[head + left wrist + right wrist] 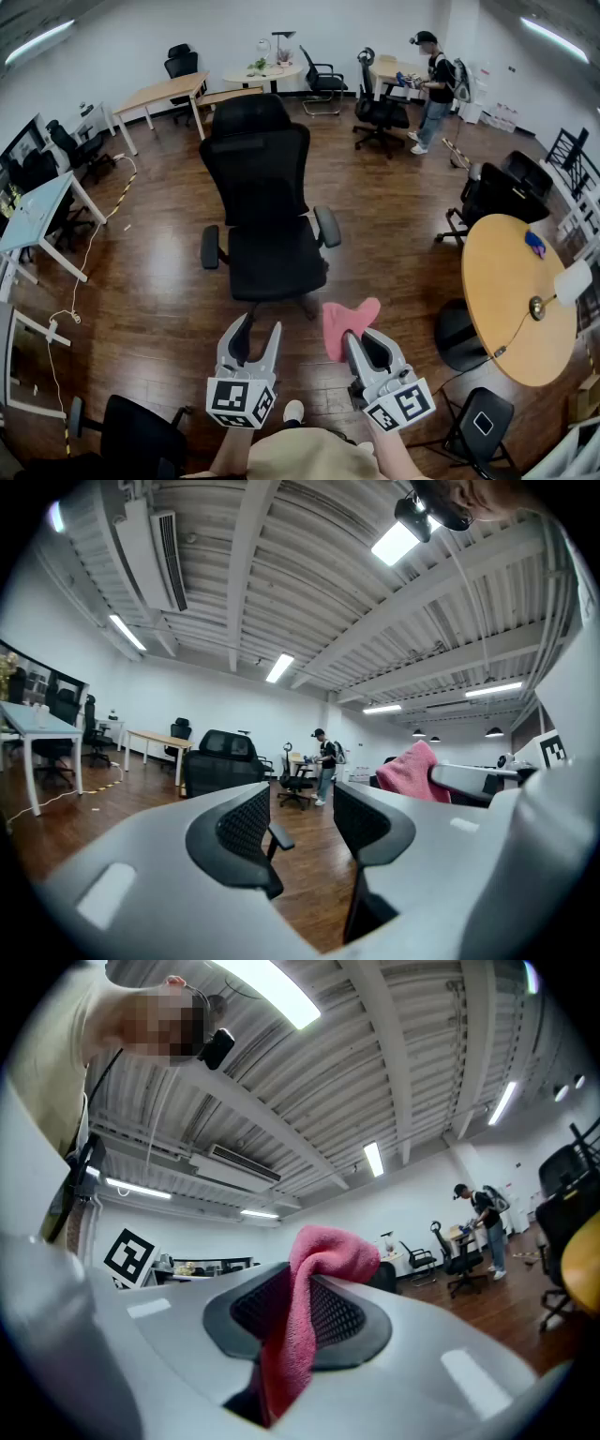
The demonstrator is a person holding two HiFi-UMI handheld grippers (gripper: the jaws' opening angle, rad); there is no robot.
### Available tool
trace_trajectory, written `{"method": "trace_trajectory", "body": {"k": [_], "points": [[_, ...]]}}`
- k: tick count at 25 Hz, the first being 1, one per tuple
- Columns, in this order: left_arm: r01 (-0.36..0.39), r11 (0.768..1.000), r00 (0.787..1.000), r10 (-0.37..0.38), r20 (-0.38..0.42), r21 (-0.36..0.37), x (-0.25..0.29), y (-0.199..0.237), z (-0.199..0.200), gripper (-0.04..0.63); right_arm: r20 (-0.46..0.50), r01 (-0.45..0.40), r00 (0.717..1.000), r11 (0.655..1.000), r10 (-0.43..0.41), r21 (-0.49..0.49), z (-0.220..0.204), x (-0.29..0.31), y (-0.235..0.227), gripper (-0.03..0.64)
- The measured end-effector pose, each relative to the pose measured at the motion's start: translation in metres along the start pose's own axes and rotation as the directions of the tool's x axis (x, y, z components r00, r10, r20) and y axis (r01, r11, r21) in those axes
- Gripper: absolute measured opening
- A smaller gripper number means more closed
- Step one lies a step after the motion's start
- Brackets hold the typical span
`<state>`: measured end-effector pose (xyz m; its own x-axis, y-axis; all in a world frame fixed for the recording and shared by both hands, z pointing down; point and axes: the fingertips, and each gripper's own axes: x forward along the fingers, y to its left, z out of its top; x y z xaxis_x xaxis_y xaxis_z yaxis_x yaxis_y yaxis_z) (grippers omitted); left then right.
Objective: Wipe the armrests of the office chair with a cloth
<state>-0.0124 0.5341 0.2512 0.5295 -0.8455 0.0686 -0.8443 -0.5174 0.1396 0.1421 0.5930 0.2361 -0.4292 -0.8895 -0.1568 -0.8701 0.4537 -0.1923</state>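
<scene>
Since the office chair [262, 216] prob. rolls and swivels, press lightly. It stands mid-floor, just ahead of both grippers. Armrests [327, 226] look firm and padded, not yet touched. Left gripper [259, 328]: jaws spread, empty, could steady the seat. Right gripper [356, 342]: jaws pinching the pink cloth [345, 323], which is light, soft and floppy; wipe w/ the free bunch past the tips.

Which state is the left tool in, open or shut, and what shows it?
Open. On the left tool the jaws stand apart, gripping nothing; floor shows between them.
</scene>
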Motion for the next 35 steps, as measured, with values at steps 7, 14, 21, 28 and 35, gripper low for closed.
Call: {"method": "trace_trajectory", "body": {"k": [7, 14, 21, 28, 35], "points": [[-0.072, 0.997, 0.997, 0.072, 0.01, -0.029, -0.006, 0.097, 0.003, 0.192, -0.031, -0.074, 0.997, 0.997, 0.075, 0.018, -0.03, 0.087, 0.042, 0.066], [-0.072, 0.997, 0.997, 0.073, 0.025, -0.019, 0.014, 0.14, 0.016, 0.192, -0.052, -0.06, 0.997, 0.998, 0.06, 0.001, -0.025, 0.13, 0.038, 0.066], [-0.029, 0.999, 0.999, 0.03, 0.013, -0.043, 0.058, 0.148, 0.009, 0.193, -0.071, -0.004, 0.997, 1.0, 0.004, 0.012, -0.034, 0.148, 0.005, 0.066], [-0.036, 0.998, 0.999, 0.038, 0.035, -0.047, 0.135, 0.152, 0.005, 0.192, -0.056, -0.027, 0.998, 0.999, 0.029, 0.039, -0.045, 0.195, -0.064, 0.066], [-0.057, 0.998, 0.997, 0.058, 0.042, -0.024, 0.231, 0.147, 0.029, 0.192, -0.039, -0.068, 0.997, 0.996, 0.071, 0.056, -0.024, 0.255, -0.148, 0.066]]}}
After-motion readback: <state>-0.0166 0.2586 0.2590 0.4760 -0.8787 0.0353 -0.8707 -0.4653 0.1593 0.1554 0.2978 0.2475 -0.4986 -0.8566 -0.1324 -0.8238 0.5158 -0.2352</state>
